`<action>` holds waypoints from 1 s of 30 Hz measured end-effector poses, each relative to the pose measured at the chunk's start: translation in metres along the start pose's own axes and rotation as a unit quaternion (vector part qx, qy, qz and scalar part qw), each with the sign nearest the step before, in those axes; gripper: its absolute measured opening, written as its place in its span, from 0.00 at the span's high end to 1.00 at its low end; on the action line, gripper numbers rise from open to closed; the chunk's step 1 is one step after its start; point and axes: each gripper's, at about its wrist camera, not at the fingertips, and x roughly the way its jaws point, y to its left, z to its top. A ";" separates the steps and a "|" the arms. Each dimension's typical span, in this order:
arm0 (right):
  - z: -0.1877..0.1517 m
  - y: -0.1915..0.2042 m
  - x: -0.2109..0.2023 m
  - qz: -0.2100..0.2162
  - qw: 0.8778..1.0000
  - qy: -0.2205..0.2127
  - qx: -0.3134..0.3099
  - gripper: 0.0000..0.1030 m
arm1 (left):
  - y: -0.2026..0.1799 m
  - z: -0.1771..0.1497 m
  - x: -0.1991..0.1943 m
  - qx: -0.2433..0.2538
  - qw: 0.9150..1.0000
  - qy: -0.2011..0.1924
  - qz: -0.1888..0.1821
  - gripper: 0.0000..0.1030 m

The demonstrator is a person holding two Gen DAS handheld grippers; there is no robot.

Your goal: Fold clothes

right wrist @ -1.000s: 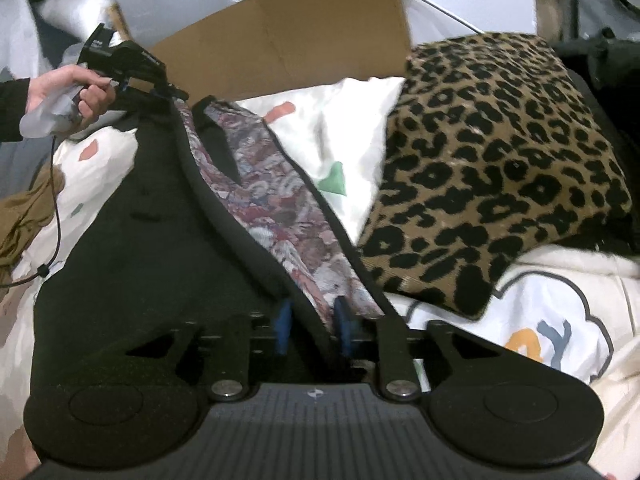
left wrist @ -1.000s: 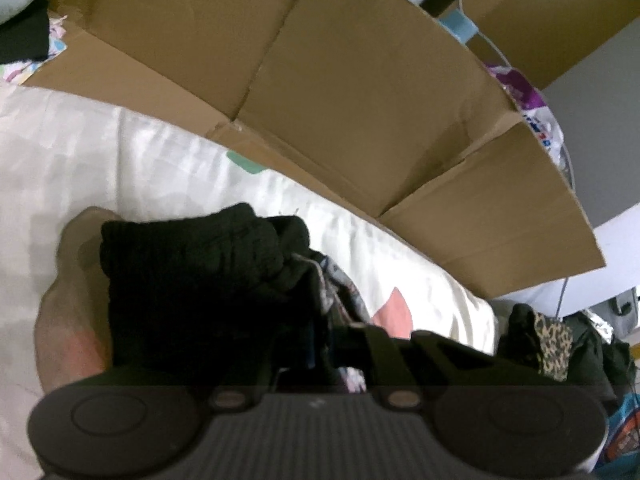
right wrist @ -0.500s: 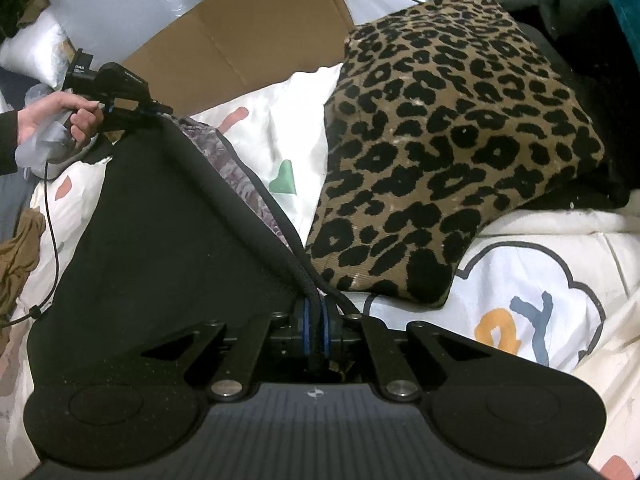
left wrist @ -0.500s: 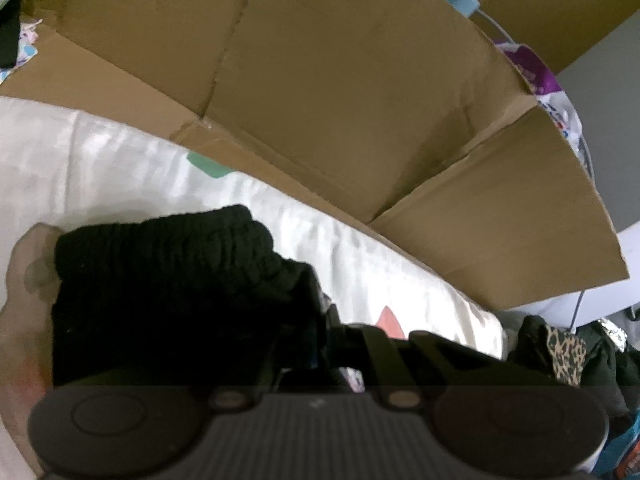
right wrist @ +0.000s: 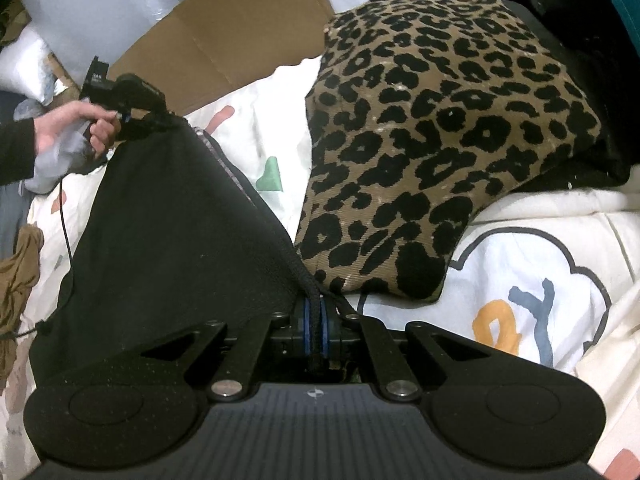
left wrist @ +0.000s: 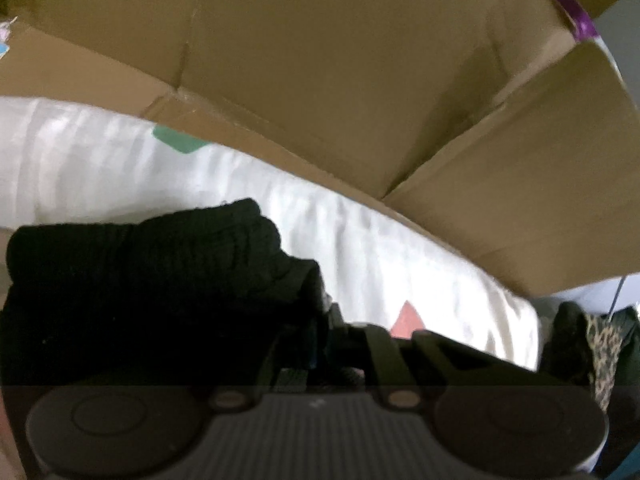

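— Fabric first: where was the black garment (right wrist: 172,232)?

— It was stretched between the two tools over the white printed bedspread (right wrist: 532,264). Its thick corded edge ran in a taut line from one tool to the other, and the rest hung and spread to the left of that line, onto the bed.

— And the right gripper (right wrist: 316,324)?

— Its jaws stood nearly together, pinched on that corded edge, with the blue pads pressed against either side of the cord.

— What about the left gripper (right wrist: 154,122)?

— Seen from the right wrist camera, it was at the far corner of the garment, carried by a hand (right wrist: 78,126) in a dark sleeve. In its own view, the left gripper (left wrist: 320,330) was clamped narrow on a bunched, ribbed part of the black cloth, which bulged up to the left of the fingers. That view was blurred.

— What lay around them?

— A leopard-print cushion (right wrist: 436,136) sat just to the right of the taut edge, its lower corner close to the right tool. A flattened cardboard box (left wrist: 340,80) stood behind the bed. A brown piece of cloth (right wrist: 18,276) lay at the left margin, and a thin black cable (right wrist: 64,224) hung down from the left tool.
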 end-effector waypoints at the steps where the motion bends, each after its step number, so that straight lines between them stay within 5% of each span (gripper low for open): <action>1: 0.000 0.000 0.000 -0.001 1.000 0.001 0.004 0.94 | -0.003 -0.001 -0.003 0.009 1.000 0.000 0.000 0.90; 5: 0.002 0.001 -0.004 -0.003 1.000 0.000 0.011 0.94 | -0.015 -0.004 -0.022 0.058 0.998 0.007 -0.010 0.70; 16: 0.000 0.010 -0.005 -0.029 1.000 -0.004 0.000 0.95 | -0.042 -0.036 -0.043 0.208 0.977 0.055 -0.010 0.70; 30: 0.008 0.011 -0.009 -0.046 0.999 0.001 -0.012 0.96 | -0.058 -0.047 0.017 0.205 0.977 0.053 0.013 0.69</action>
